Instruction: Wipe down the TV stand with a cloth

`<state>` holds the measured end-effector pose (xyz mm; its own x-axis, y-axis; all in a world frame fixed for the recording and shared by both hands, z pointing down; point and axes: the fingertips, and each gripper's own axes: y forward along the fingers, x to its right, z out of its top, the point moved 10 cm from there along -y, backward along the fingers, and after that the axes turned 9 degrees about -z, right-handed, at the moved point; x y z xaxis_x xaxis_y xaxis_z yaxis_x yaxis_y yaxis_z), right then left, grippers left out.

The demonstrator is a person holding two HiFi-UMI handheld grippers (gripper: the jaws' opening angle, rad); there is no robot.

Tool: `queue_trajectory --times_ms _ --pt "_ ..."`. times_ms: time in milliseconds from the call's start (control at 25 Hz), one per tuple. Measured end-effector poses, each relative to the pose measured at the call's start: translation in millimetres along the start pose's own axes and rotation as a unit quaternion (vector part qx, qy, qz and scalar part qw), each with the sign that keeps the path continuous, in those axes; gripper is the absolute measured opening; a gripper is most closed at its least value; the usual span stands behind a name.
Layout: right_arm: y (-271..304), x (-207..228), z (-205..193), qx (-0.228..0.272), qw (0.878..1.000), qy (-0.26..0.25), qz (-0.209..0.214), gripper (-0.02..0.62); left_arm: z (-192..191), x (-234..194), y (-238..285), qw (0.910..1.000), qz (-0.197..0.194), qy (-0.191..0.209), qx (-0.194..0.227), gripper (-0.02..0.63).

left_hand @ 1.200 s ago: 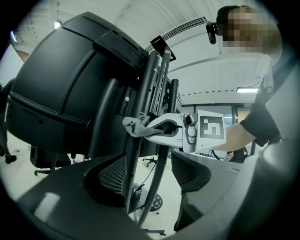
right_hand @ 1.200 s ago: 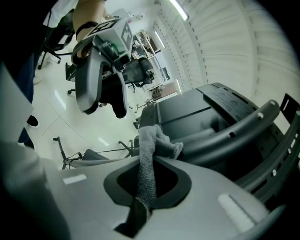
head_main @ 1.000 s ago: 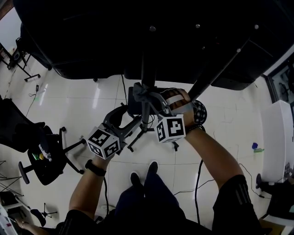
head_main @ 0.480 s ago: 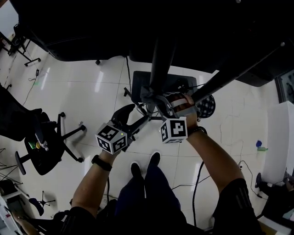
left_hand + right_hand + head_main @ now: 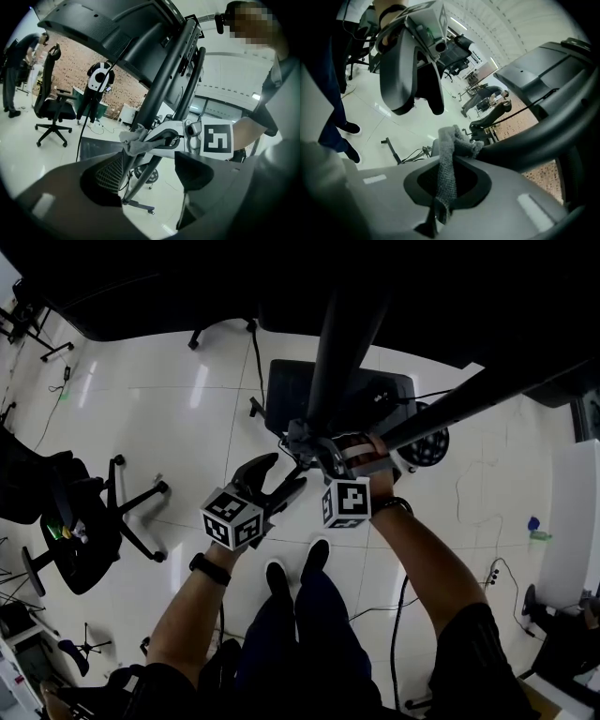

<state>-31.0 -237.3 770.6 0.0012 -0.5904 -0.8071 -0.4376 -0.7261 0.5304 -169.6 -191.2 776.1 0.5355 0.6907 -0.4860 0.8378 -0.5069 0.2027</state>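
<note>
The black stand point(image 5: 291, 395) rises as a long slanted pole point(image 5: 342, 334). Against the pole the right gripper point(image 5: 447, 180), arm stretched forward, is clamped on a grey knitted cloth point(image 5: 449, 154), a narrow strip lying along the jaws with its bunched end touching the pole. Left of the pole the left gripper point(image 5: 281, 476) points toward it, jaws opening, nothing between them.

- Floor point(image 5: 169, 418): white glossy tiles are reflecting the ceiling lights in pale streaks.
- Base plate of the TV stand point(image 5: 281, 395) is sitting flat on the tiles; it is dark and rectangular.
- Black office chair point(image 5: 84, 521) is standing on its star base at the left, well apart from the plate.
- Person's black shoes point(image 5: 275, 576) are standing side by side near the plate.
- Black cable point(image 5: 401, 615) is trailing over the tiles at the right.
- Small blue-and-green item point(image 5: 531, 529) is lying further right, too small to identify.
</note>
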Motion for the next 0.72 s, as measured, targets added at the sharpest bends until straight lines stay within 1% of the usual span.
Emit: queue_trajectory --times_ms 280,440,720 --pt "38.3 -50.9 -12.2 -0.024 0.999 0.002 0.030 0.015 -36.1 -15.6 9.0 0.9997 -0.004 -0.015 -0.017 0.367" --pt "59.2 -80.9 -19.9 -0.033 0.998 0.008 0.052 0.015 -51.2 -24.6 9.1 0.9995 -0.003 -0.024 -0.019 0.368" --pt "79.2 -102.4 -26.8 -0.061 0.996 0.015 0.061 0.015 -71.8 -25.9 14.5 0.9989 -0.004 -0.040 -0.025 0.368"
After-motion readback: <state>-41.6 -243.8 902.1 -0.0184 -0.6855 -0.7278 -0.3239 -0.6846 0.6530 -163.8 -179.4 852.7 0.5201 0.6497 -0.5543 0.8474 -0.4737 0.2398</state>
